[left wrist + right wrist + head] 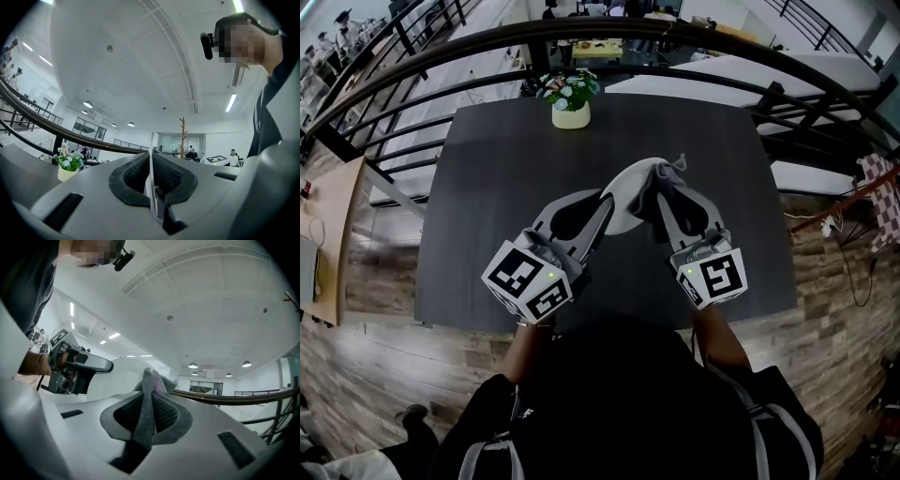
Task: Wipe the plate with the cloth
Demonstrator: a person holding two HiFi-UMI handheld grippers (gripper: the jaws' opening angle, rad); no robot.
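Note:
Over the dark table [487, 187], my left gripper [606, 200] is shut on the rim of a white plate [626, 208] and holds it up on edge. In the left gripper view the plate [150, 176] is a thin white edge pinched between the pads of the left gripper [152, 165]. My right gripper [664, 195] is shut on a grey cloth [664, 175] bunched against the plate's right side. In the right gripper view the cloth [146, 404] sticks up from the right gripper [149, 397], with the plate [123, 376] just behind it.
A cream pot of flowers [570, 99] stands at the table's far edge, also in the left gripper view as the pot [68, 167]. A black curved railing [609, 36] runs behind the table. Wood flooring lies to the left and right of the table.

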